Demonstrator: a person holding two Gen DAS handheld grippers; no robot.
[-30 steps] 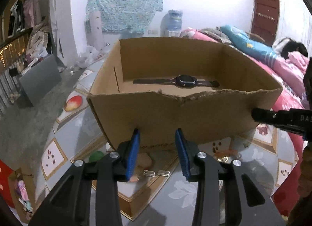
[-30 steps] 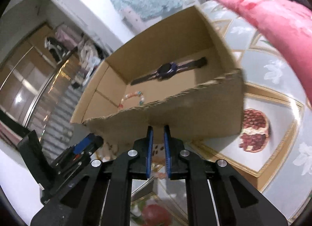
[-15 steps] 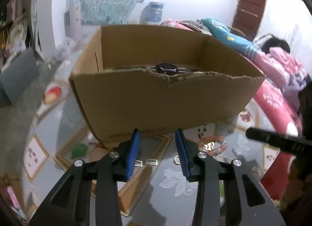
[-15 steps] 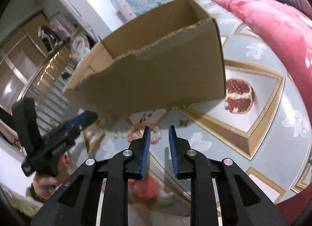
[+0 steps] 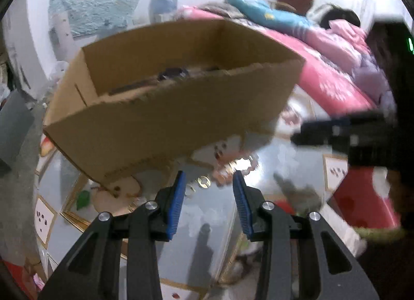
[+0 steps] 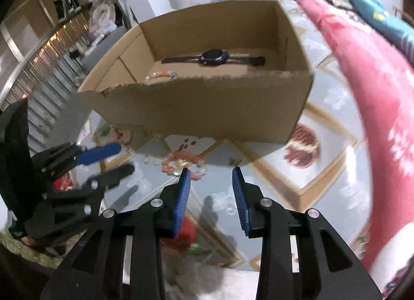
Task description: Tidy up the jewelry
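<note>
While the left wrist view was blurred, it showed the left gripper (image 5: pixel 207 196) with its blue pads partly apart and nothing between them, pointing down at the glossy patterned table (image 5: pixel 214 232). Behind it stood the cardboard box (image 5: pixel 165 118), and a dark watch (image 5: pixel 172 73) lay inside near the back wall. Just beyond the fingertips, in front of the box, a pink bead bracelet (image 5: pixel 240 164) and a small gold ring (image 5: pixel 204 179) lay on the table, though the blur made their shape hard to read. At the right edge the right gripper (image 5: pixel 336 134) came in from the side. From the right wrist view the picture was clearer: the right gripper (image 6: pixel 211 186) had its jaws opening, with nothing between them, and it hung near the pink bead bracelet (image 6: pixel 181 161), which lay on the table between the gripper and the front wall of the box. Inside the cardboard box (image 6: pixel 207 108) the watch (image 6: pixel 213 57) lay flat, and a second beaded bracelet (image 6: pixel 161 74) rested near the torn front rim. The left gripper (image 6: pixel 117 157) was seen at the left, also empty. The step in hand was probably to pick the pink bracelet; it would go well if the jaws came down over one side of the loop, one pad inside and one outside, and closed gently so the beads did not slide on the shiny surface.
</note>
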